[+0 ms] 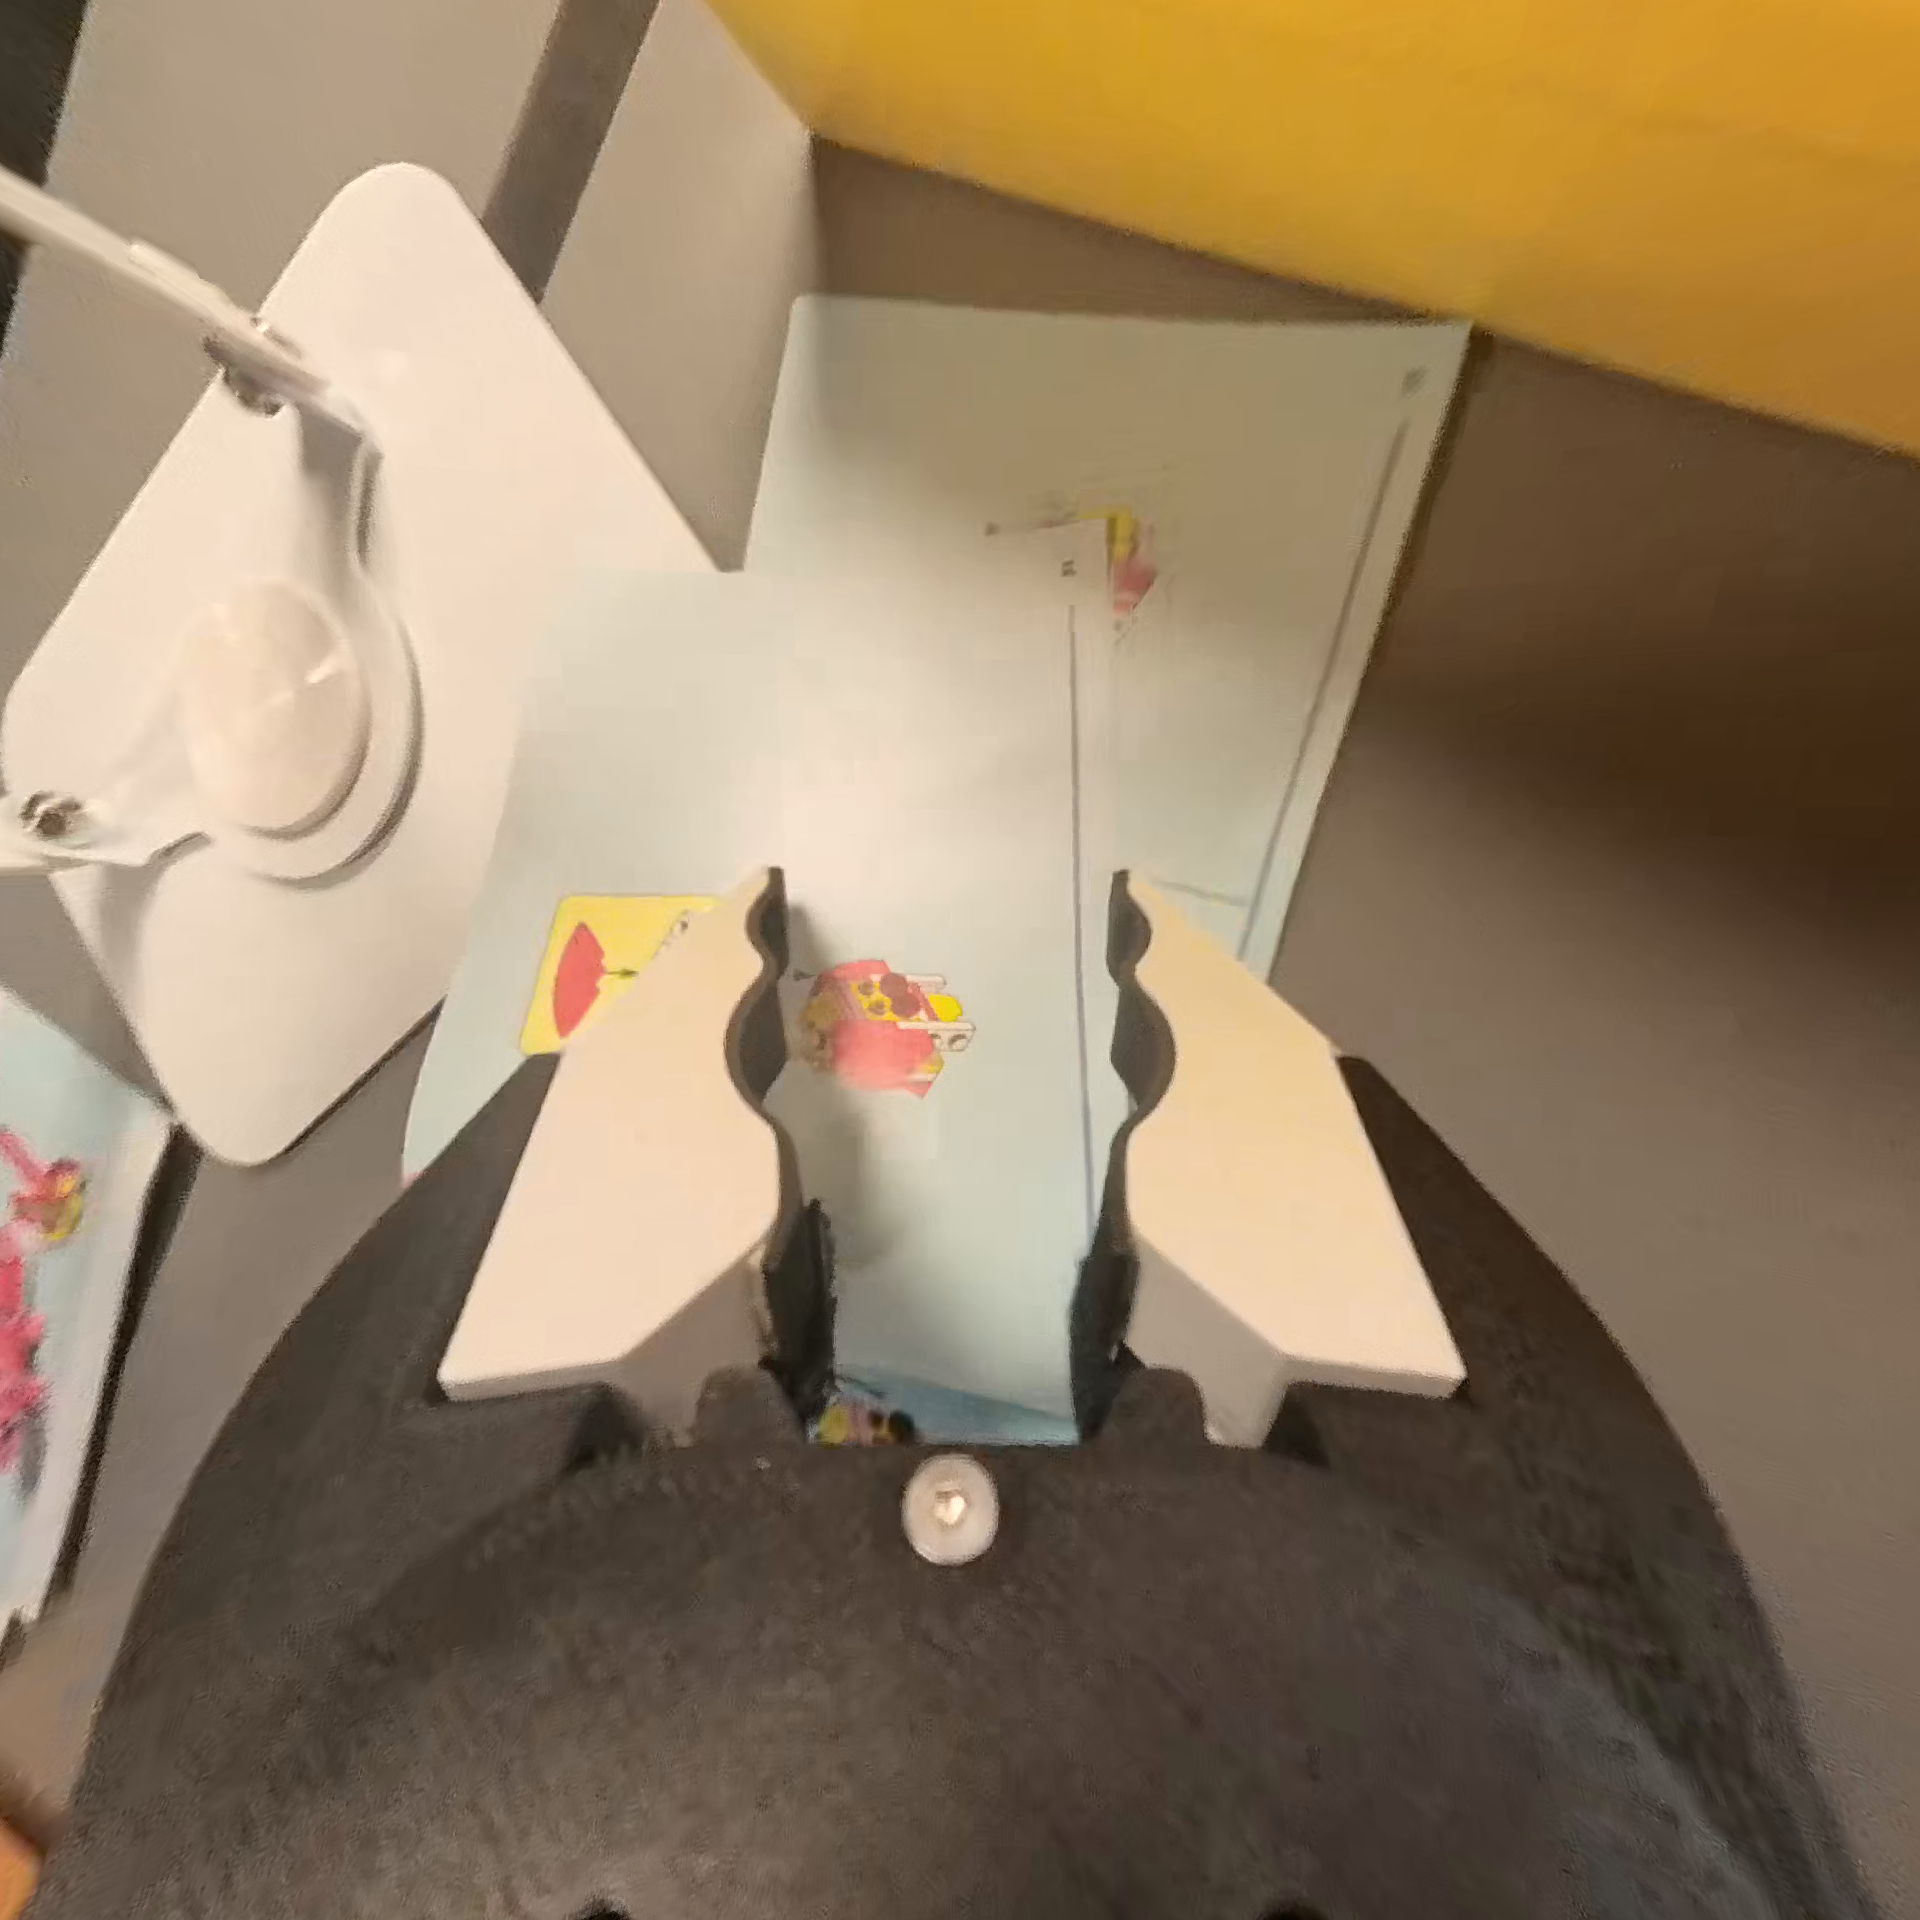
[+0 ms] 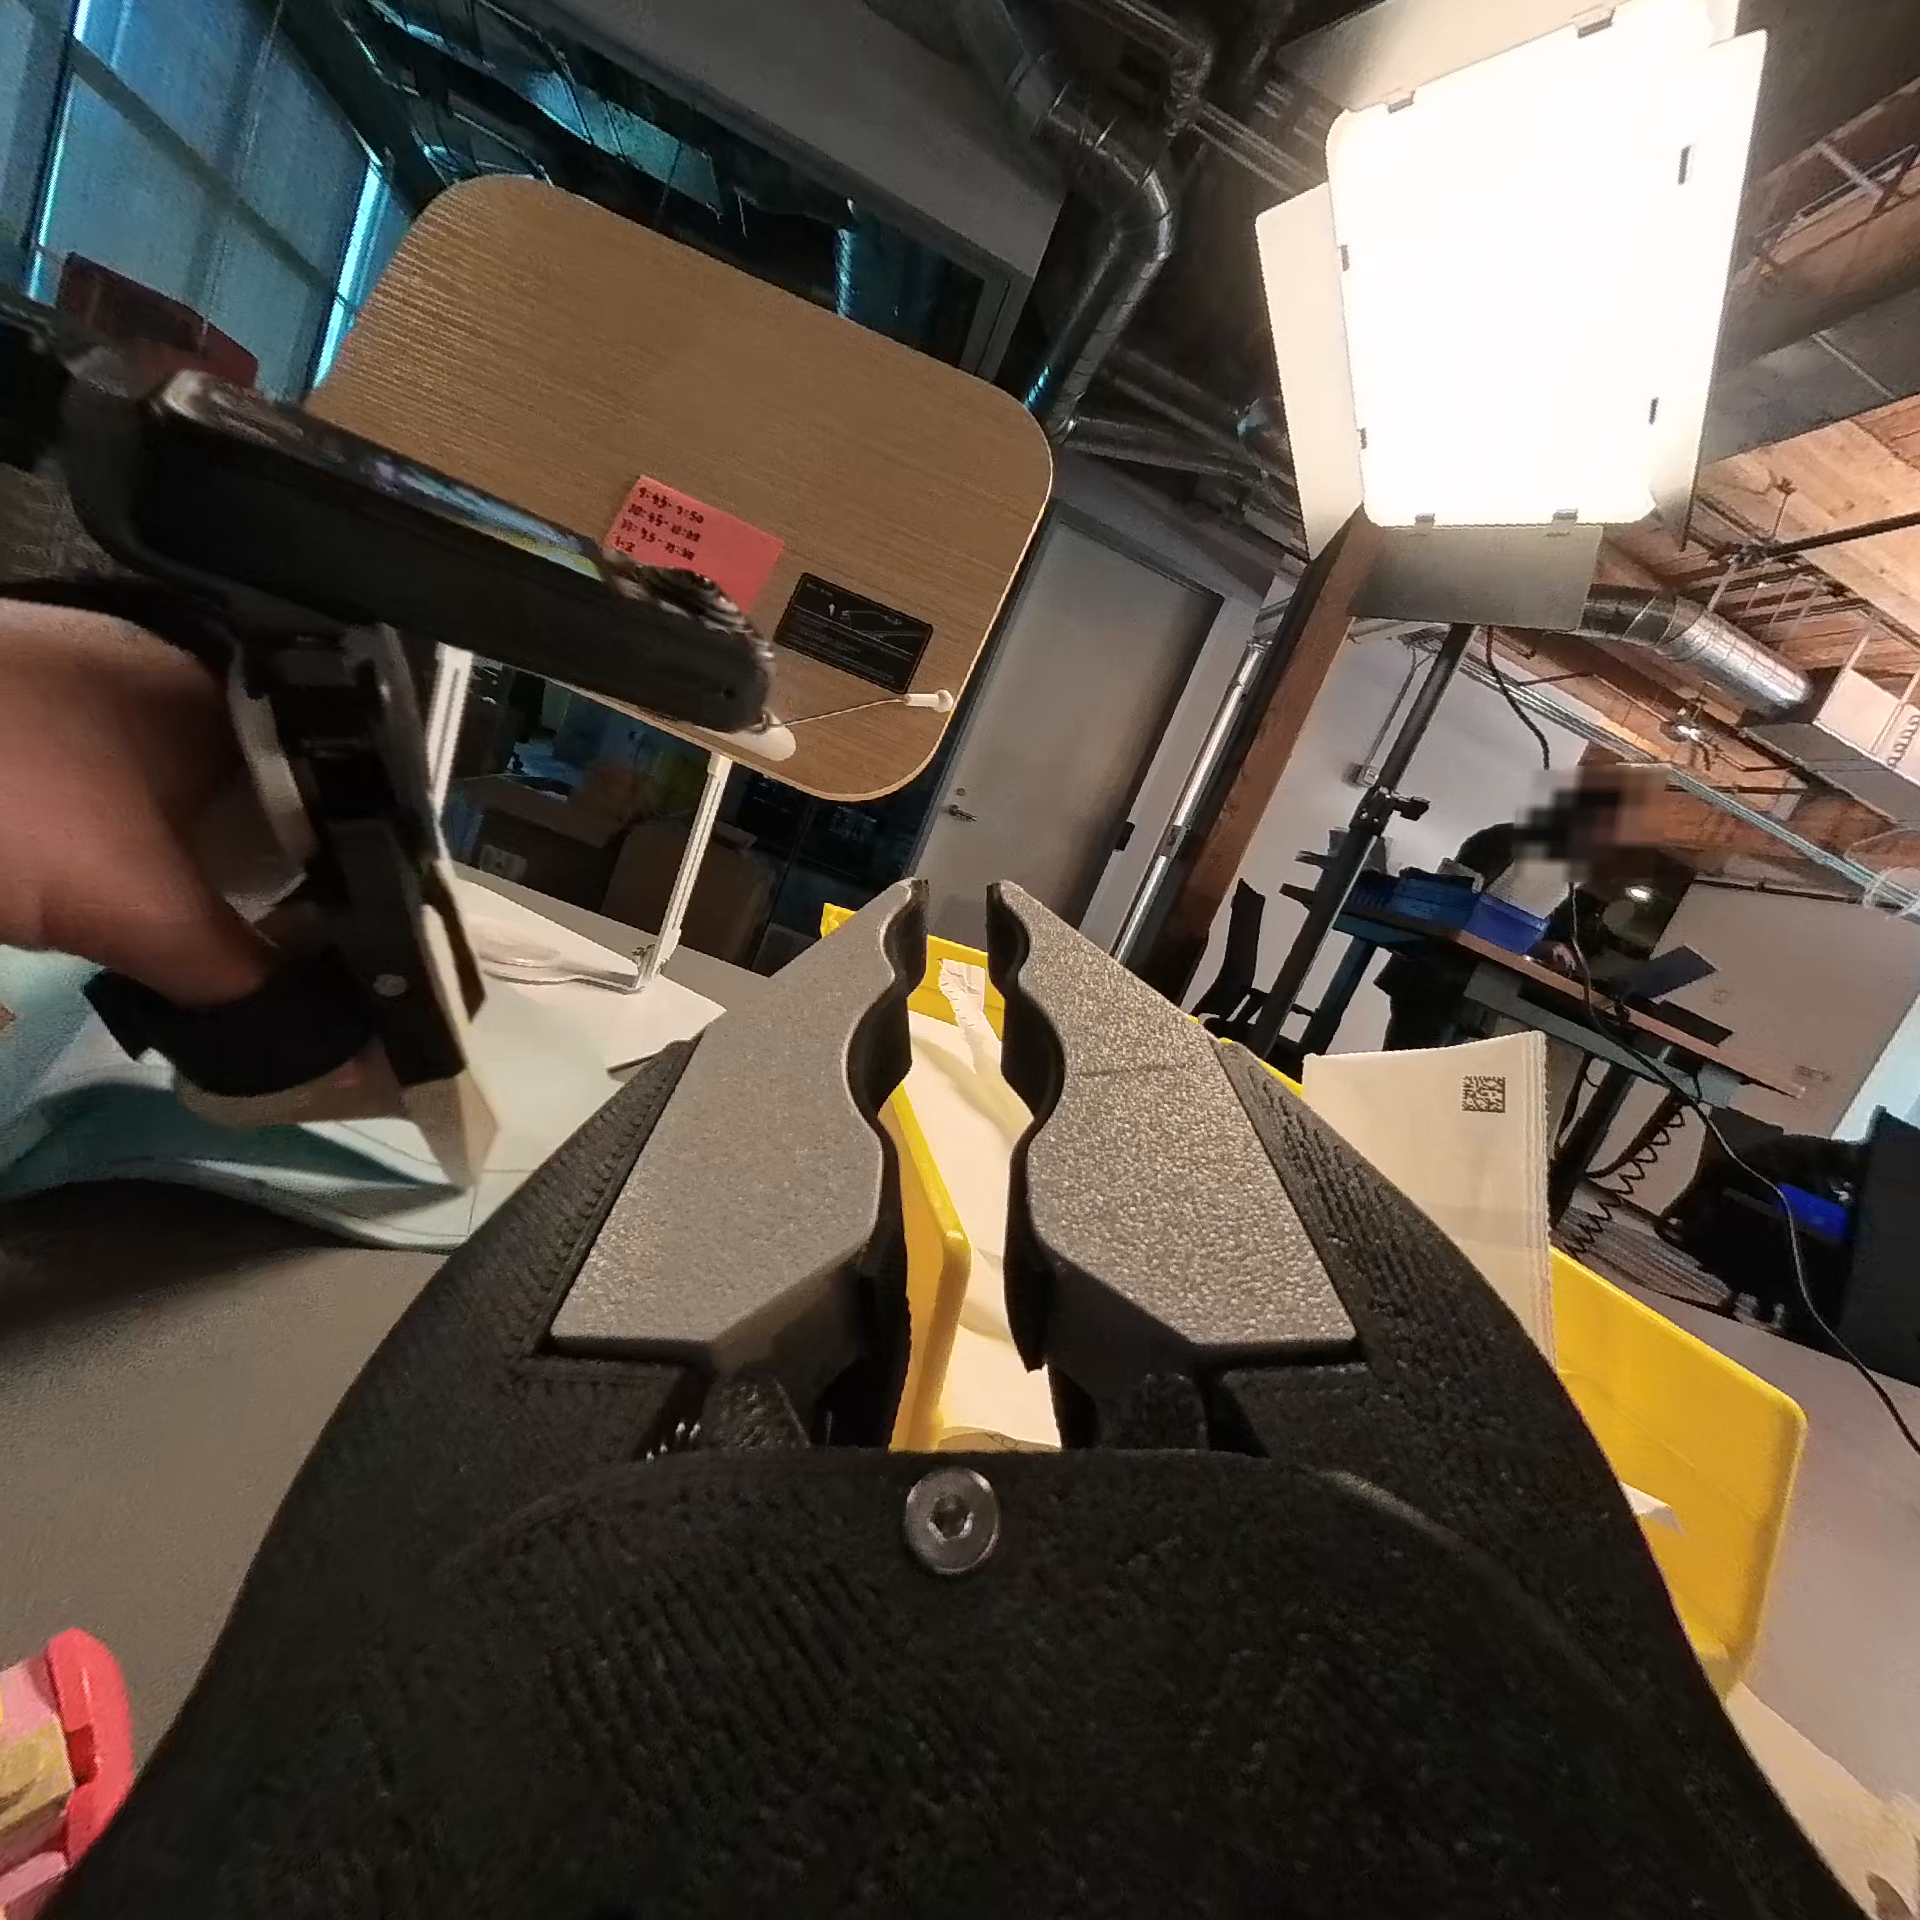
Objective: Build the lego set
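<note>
While the left gripper (image 1: 940, 883) hangs over a pale blue instruction sheet (image 1: 914, 748) on the grey table (image 1: 1610, 831), fingers wide apart and bare, we see the right gripper (image 2: 954, 896) nearly closed, gripping nothing, above a yellow bin (image 2: 1652, 1382) of white bags (image 2: 977, 1195).

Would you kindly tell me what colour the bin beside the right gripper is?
The bin is bright yellow, best seen in the right wrist view.

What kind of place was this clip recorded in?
Probably a converted industrial workspace or lab: exposed ceiling ducts, a studio light panel on a stand, and a grey worktable with a yellow bin.
</note>
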